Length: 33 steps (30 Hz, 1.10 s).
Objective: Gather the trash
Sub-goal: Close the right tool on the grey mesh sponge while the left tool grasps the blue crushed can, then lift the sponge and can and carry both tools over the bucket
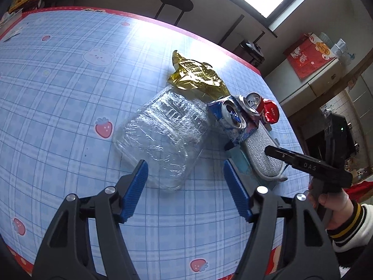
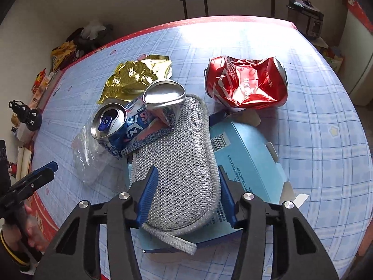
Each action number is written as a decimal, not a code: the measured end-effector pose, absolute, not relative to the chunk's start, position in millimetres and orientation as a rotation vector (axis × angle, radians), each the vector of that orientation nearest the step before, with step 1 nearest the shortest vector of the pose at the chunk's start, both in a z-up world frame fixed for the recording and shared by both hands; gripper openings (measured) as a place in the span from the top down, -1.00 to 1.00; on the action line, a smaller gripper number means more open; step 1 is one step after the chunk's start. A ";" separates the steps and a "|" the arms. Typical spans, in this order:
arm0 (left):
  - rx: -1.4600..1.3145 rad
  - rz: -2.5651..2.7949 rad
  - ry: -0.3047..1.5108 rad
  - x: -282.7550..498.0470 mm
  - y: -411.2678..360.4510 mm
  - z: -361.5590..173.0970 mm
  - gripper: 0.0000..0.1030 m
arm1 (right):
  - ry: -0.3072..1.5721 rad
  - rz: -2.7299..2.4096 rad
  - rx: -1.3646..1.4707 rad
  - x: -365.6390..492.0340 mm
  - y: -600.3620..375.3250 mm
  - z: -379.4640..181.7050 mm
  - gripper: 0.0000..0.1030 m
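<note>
On the blue checked tablecloth point(image 1: 58, 88) lie a clear plastic tray point(image 1: 163, 130), a crumpled gold foil wrapper point(image 1: 195, 77), a crushed blue can point(image 2: 121, 126) and a crushed red can point(image 2: 244, 84). A silver mesh scouring pad point(image 2: 181, 163) rests on a flattened light blue carton point(image 2: 251, 154), and the blue can leans on its far end. My left gripper point(image 1: 185, 165) is open, with the tray's near corner between its blue pads but not squeezed. My right gripper point(image 2: 186, 172) is open and straddles the pad's near half, just above it.
A black stool point(image 1: 177, 2) stands beyond the table's far red edge point(image 2: 209, 19). A hand in a striped cuff point(image 1: 333, 207) holds the right gripper. A rice cooker point(image 2: 307, 21) sits back right, and bags point(image 2: 65, 53) are piled left of the table.
</note>
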<state>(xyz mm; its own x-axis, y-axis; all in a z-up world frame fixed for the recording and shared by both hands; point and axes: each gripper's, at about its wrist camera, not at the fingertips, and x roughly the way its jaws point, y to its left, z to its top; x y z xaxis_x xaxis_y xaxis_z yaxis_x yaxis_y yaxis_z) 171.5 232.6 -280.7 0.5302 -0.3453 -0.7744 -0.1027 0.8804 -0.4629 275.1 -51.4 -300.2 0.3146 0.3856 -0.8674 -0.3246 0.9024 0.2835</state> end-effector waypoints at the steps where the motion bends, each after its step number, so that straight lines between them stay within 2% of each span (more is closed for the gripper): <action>1: -0.525 -0.175 1.014 177.2 231.3 -281.3 -0.15 | 1.160 0.472 0.064 274.9 -53.0 -299.6 0.20; 4: -0.611 -0.244 1.040 200.9 221.2 -285.3 -0.01 | 1.159 0.478 0.080 274.7 -57.7 -300.4 0.25; 7: -0.687 -0.297 1.046 224.9 206.5 -287.9 0.01 | 1.151 0.479 0.086 272.9 -59.6 -300.9 0.25; 9: -0.738 -0.298 1.061 239.9 198.8 -292.8 -0.04 | 1.149 0.479 0.091 272.8 -60.4 -301.7 0.26; 11: -0.803 -0.263 1.066 249.4 196.9 -301.0 -0.22 | 1.150 0.481 0.096 272.5 -60.8 -301.9 0.26; 15: -0.959 -0.257 1.084 258.4 196.7 -319.4 -0.22 | 1.148 0.487 0.098 272.0 -61.7 -302.9 0.26; 27: -1.048 -0.258 1.098 277.6 178.9 -338.1 -0.22 | 1.159 0.493 0.121 272.0 -66.8 -303.8 0.26; 28: -1.048 -0.277 1.098 279.0 175.5 -337.3 -0.17 | 1.161 0.492 0.123 271.3 -67.3 -301.9 0.28; 29: -1.041 -0.278 1.100 277.9 173.8 -336.1 0.04 | 1.161 0.492 0.125 270.7 -67.6 -299.3 0.30; 31: -1.011 -0.280 1.093 276.3 170.9 -331.9 0.30 | 1.149 0.503 0.142 268.5 -69.2 -291.5 0.50; 33: -1.003 -0.276 1.058 269.6 171.6 -324.7 0.31 | 1.143 0.521 0.166 265.6 -72.1 -283.8 0.58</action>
